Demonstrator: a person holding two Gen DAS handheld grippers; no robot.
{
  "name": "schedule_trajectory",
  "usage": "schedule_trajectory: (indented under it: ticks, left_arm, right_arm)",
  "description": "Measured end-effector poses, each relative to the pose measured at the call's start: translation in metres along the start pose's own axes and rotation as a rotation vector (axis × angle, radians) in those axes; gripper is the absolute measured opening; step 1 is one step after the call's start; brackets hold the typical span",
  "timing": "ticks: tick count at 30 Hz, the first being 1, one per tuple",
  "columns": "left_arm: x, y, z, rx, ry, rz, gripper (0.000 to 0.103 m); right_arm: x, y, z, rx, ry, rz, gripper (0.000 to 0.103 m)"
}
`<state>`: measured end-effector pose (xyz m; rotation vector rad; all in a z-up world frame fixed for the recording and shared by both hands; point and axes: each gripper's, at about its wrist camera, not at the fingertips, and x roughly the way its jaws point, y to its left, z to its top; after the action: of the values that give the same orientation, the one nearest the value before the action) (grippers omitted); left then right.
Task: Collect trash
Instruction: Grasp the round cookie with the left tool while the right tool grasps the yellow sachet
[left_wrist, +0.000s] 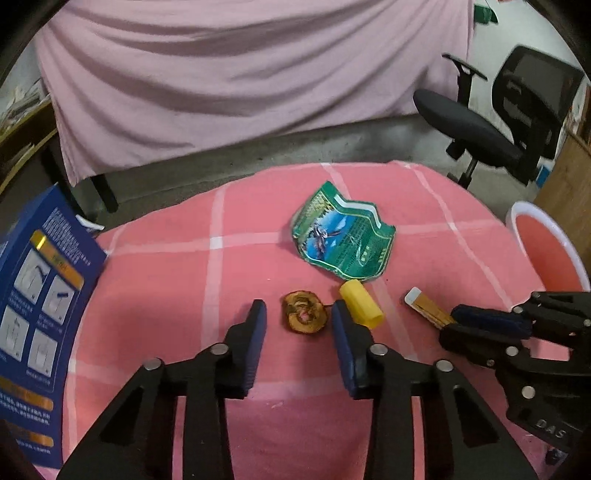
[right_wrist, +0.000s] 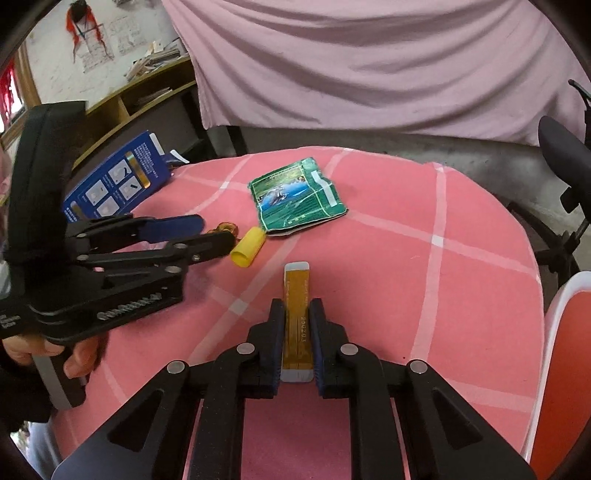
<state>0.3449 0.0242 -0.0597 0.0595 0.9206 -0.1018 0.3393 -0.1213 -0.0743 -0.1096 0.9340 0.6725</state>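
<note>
Your right gripper (right_wrist: 297, 314) pinches the flat gold foil packet (right_wrist: 297, 295) mid-desk. Your left gripper (left_wrist: 298, 314) has its fingers spread around the round brown dried slice (left_wrist: 304, 312) (not touching it).

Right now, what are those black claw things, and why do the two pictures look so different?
They are grippers, tongs with two fingers; a person holds one in each hand. Each carries a camera, so one picture looks along the left gripper and the other along the right gripper. On the pink checked cloth lie a green wrapper, a yellow cap, a brown dried slice and a blue box. The right gripper is shut on a gold sachet. The left one is open around the brown slice, not pinching it yet. A red bin waits beside the table.
</note>
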Motion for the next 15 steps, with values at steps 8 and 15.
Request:
schedule_trajectory:
  ticks: [8, 15]
  left_arm:
    - [0.001, -0.007, -0.007, 0.02, -0.014, 0.019, 0.02]
    - [-0.033, -0.007, -0.03, -0.093, -0.112, 0.007, 0.02]
  right_arm:
    - [-0.006, -0.002, 0.0, 0.012, -0.035, -0.009, 0.011]
    - [-0.021, -0.003, -0.002, 0.025, -0.121, 0.002, 0.011]
